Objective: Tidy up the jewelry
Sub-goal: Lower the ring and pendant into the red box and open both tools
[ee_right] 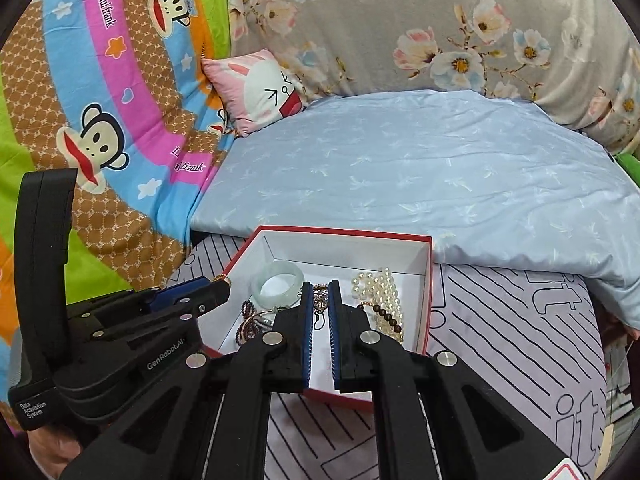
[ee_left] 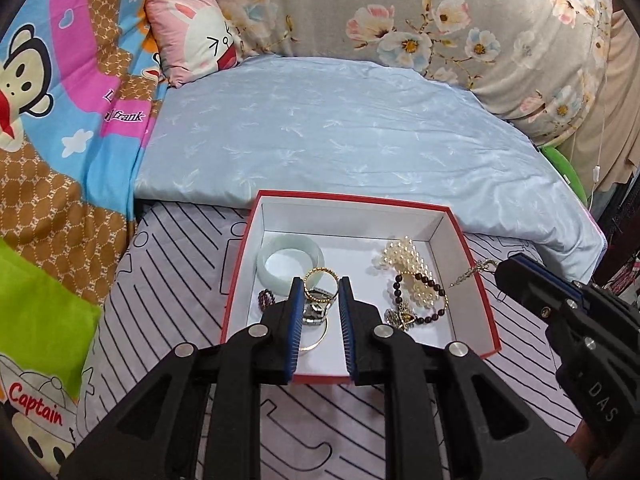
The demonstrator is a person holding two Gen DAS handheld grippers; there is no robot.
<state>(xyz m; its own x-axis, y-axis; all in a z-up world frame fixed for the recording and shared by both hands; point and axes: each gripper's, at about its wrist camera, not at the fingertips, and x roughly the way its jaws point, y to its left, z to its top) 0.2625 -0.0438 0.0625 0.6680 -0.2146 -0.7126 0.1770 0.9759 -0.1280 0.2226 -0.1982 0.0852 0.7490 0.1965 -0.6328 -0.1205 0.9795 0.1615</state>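
My left tongs (ee_left: 321, 280) stood at a narrow gap with nothing pinched between them, hanging above the near half of the red box (ee_left: 472, 264), which filled the lower middle of the left wrist view on the striped bed cover (ee_left: 168, 280). My right tongs (ee_right: 321, 283) were all but closed; I could not tell whether the fine gold chain (ee_left: 468, 276) at their tip in the left view was pinched or merely lay across the box's right rim. That chain ran lengthwise from the rim in toward the box, so the right tongs were the nearer pair for it.

Inside the white-lined box, the pale jade bangle (ee_left: 290, 260) lay in the far left part, a thin gold bangle (ee_left: 320, 286) and a metal watch (ee_left: 316, 310) just below it, a small purple bead piece (ee_left: 266, 298) by the left wall, a heap of pearl strands (ee_left: 404, 264) to the right, and a dark bead bracelet (ee_left: 424, 300) touching the pearls.

I judged the sorting nearly finished.
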